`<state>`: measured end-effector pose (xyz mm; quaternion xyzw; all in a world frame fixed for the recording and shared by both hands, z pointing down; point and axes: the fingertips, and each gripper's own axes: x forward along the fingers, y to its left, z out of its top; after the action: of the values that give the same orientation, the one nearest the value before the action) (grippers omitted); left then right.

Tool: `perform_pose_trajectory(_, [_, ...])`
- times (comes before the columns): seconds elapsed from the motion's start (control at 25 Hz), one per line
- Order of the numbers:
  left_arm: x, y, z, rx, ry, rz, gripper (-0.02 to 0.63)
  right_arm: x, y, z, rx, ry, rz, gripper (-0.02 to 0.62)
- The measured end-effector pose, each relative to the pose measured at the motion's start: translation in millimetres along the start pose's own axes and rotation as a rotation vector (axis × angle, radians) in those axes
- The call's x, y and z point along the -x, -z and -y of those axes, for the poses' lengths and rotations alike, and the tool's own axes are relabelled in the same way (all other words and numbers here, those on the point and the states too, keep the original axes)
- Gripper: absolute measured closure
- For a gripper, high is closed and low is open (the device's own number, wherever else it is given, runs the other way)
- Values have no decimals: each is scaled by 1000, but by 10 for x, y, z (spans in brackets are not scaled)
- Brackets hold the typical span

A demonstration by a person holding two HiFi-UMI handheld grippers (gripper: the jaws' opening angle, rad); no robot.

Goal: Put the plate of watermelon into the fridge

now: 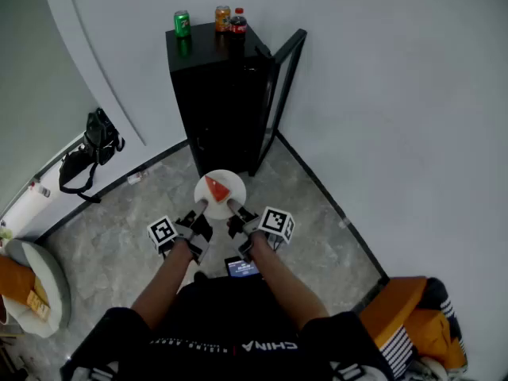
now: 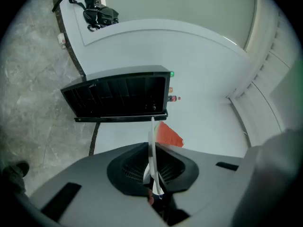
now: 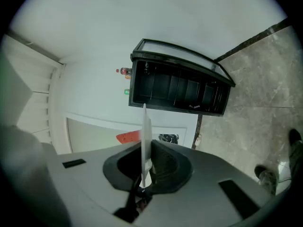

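A white plate [image 1: 225, 195] carrying a red watermelon wedge [image 1: 216, 188] hangs level above the floor, just in front of the black fridge [image 1: 213, 94]. My left gripper [image 1: 201, 206] is shut on the plate's left rim and my right gripper [image 1: 234, 206] on its right rim. In the left gripper view the plate [image 2: 152, 148] shows edge-on between the jaws of the gripper [image 2: 153, 176], with the watermelon [image 2: 168, 135] beyond it and the open fridge [image 2: 120, 98] ahead. The right gripper view shows the same plate [image 3: 146, 143], gripper [image 3: 144, 176], watermelon [image 3: 128, 137] and fridge [image 3: 177, 89].
The fridge door [image 1: 284, 94] stands open to the right. A green can [image 1: 182, 24], an orange can [image 1: 222, 17] and a cola bottle [image 1: 237, 22] sit on the fridge top. A black bag [image 1: 91, 153] lies by the left wall. Orange cushions [image 1: 421, 324] are at lower right.
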<state>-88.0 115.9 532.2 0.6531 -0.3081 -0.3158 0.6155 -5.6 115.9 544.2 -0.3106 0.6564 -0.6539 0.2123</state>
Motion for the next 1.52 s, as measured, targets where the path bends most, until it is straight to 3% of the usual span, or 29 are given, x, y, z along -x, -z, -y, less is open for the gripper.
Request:
perform_pose_trajectory(0.88, [34,0,-40,-33,16,7,568,-18,5,52,45,1,-10,566])
perform_pose_trajectory(1.52, [19,97,-73,-43,2,5,568,72,-7,95,14,-4,-7,566])
